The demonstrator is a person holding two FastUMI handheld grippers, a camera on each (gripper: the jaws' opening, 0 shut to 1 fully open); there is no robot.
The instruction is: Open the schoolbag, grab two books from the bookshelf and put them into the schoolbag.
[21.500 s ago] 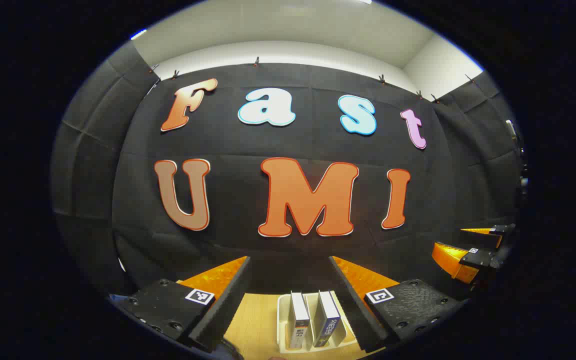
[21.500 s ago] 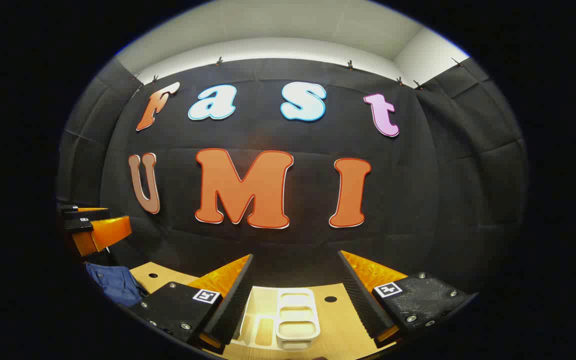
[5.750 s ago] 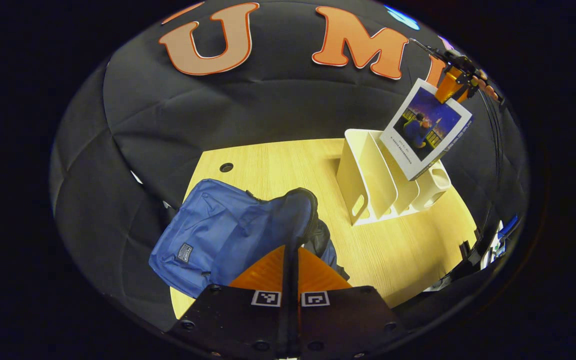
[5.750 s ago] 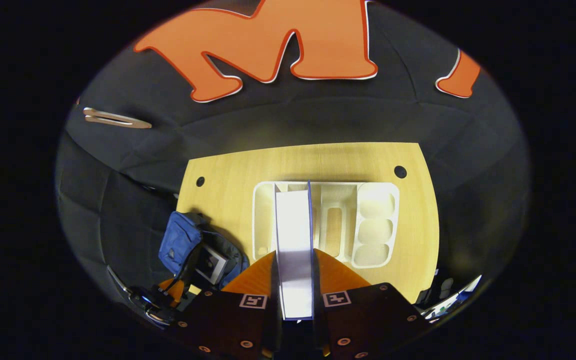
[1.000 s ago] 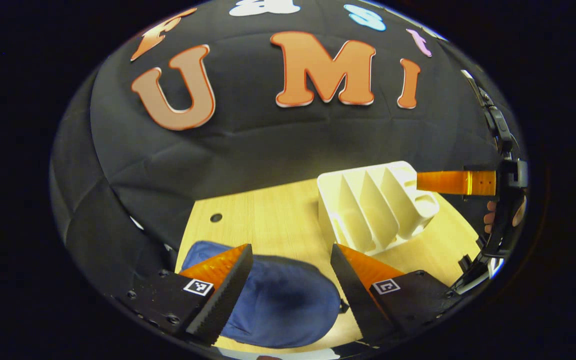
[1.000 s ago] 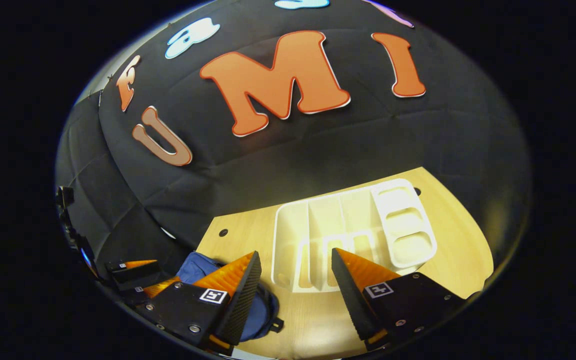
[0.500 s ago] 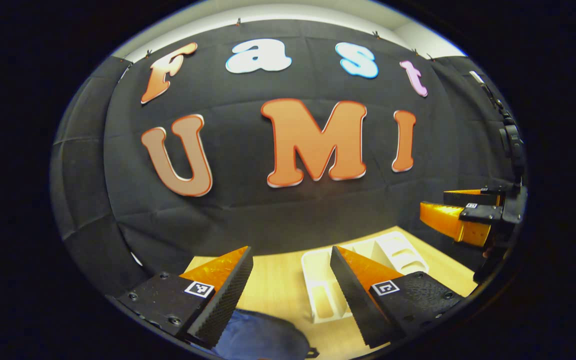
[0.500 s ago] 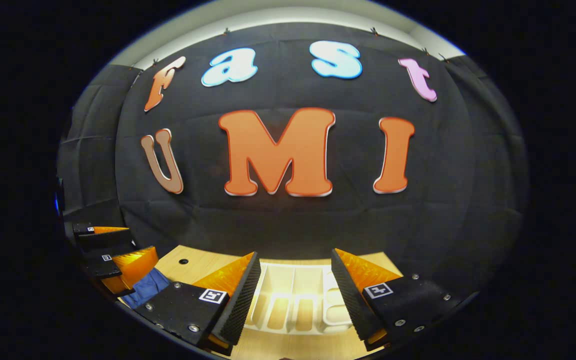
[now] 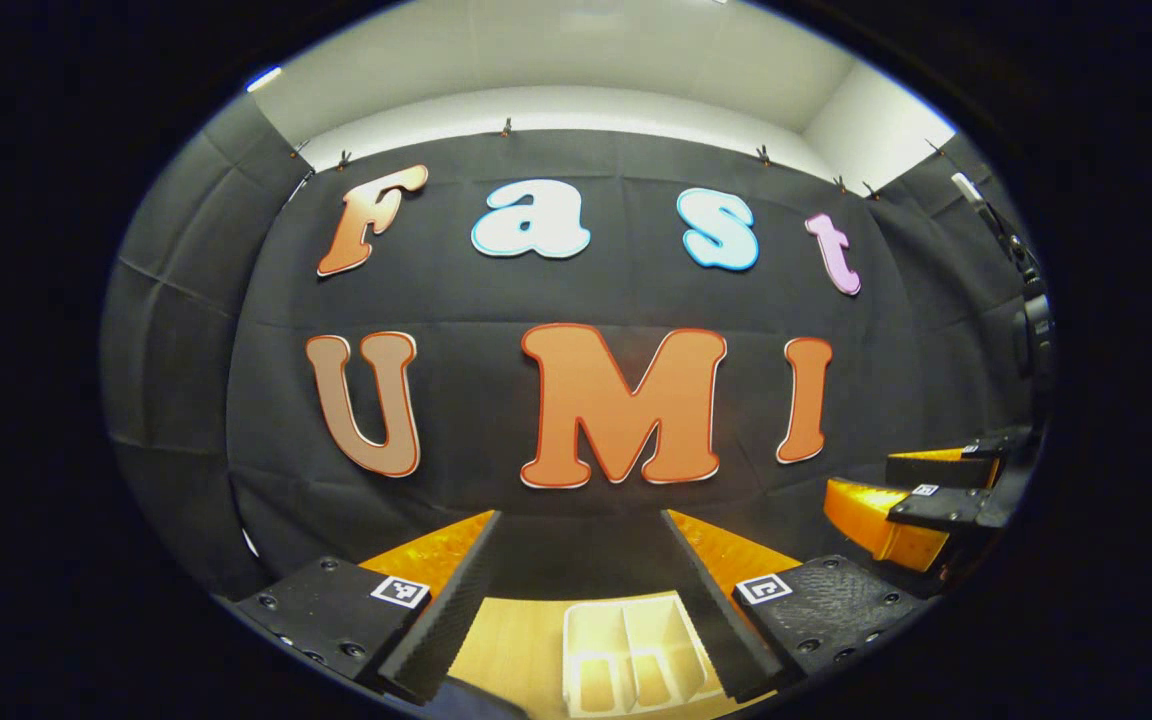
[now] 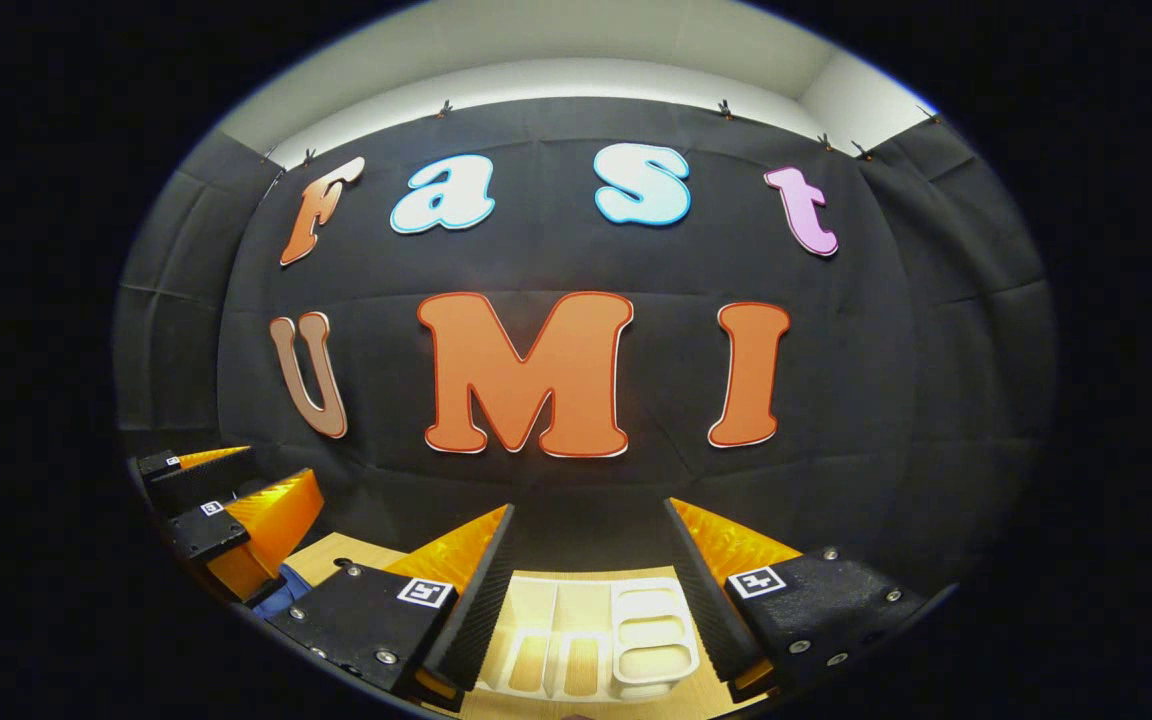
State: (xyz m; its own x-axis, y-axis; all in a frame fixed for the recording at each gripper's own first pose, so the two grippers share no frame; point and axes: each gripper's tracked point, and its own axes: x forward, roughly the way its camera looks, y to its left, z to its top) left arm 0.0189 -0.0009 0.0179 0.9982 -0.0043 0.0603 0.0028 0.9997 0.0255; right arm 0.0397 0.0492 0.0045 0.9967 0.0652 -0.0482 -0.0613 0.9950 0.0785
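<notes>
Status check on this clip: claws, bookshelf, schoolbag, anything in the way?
Left claw open, right claw open, both holding nothing. Bookshelf slots bare, no books. Schoolbag: a blue sliver, state unreadable. Nothing blocking.

Light wooden table (image 10: 336, 556) at the bottom, set against a black cloth wall (image 9: 266, 330); above that, a pale ceiling (image 9: 576, 60).

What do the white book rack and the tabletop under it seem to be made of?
The book rack looks like moulded plastic: cream-white, smooth, one piece, with rounded slot edges and a soft sheen. The tabletop looks like light wood or a wood-pattern laminate, matte, with fine straight grain lines; which of the two cannot be told.
</notes>
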